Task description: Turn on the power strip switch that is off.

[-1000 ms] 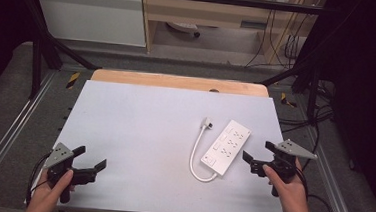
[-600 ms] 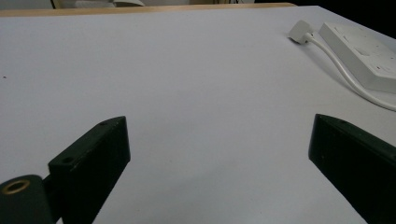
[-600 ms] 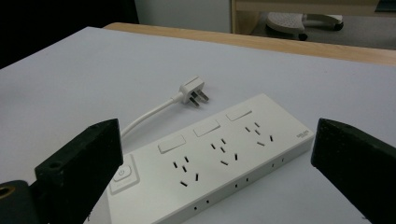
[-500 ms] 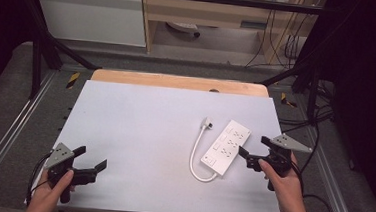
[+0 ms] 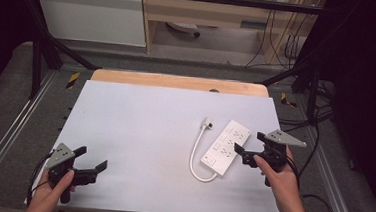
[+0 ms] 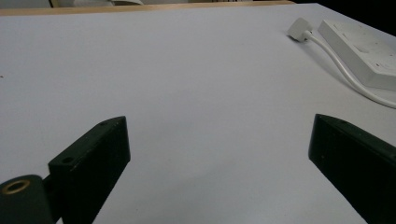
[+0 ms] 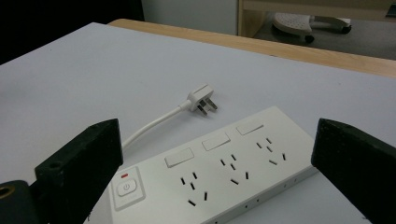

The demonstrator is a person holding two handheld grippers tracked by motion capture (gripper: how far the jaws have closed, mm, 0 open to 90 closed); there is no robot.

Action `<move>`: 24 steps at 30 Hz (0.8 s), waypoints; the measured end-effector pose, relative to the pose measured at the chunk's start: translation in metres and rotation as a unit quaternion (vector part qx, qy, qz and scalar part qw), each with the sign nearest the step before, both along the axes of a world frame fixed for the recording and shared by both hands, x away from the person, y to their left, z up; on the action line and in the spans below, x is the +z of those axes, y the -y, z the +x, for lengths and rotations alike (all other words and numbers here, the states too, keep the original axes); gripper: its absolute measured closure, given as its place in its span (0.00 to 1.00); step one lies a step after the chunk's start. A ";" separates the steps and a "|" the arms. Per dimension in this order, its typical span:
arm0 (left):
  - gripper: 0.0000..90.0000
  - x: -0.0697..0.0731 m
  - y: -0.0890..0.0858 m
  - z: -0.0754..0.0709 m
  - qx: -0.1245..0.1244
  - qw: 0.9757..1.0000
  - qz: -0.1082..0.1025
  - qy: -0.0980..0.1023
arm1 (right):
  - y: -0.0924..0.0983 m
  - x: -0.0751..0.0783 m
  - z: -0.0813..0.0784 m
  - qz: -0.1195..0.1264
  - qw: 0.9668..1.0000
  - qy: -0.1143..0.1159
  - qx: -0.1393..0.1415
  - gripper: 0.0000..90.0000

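Power strip [image 5: 225,147], white hard plastic, flat oblong w/ 3 socket rows, rocker switches and a power button, is seen lying untouched on the worktop's [image 5: 139,132] right half, its smooth round cable [image 5: 195,156] looped to a 3-pin plug [image 5: 207,122]. Right tool [image 5: 247,149] is held just beside its right edge, jaws spread, nothing gripped; grasp judged not yet made. Left tool [image 5: 91,167] is kept well apart at near-left, jaws spread over matte pale surface.

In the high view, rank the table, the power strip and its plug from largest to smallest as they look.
1. Table
2. Power strip
3. Plug

None look alike.
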State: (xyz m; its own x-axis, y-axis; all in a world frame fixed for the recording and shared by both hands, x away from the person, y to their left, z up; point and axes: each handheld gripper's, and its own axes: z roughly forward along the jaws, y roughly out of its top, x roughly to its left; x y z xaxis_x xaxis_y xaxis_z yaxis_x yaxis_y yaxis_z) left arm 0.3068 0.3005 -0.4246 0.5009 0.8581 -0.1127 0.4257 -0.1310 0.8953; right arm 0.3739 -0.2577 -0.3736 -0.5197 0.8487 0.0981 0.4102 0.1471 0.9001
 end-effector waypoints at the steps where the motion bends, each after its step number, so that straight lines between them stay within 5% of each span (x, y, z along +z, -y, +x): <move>1: 0.06 0.000 0.000 0.000 0.000 1.000 0.000 0.000 | -0.001 0.000 0.001 0.000 1.000 0.000 0.000 0.03; 24: 0.06 0.000 0.000 0.000 -0.001 1.000 0.002 0.001 | -0.021 0.000 0.023 0.000 1.000 -0.015 0.015 0.03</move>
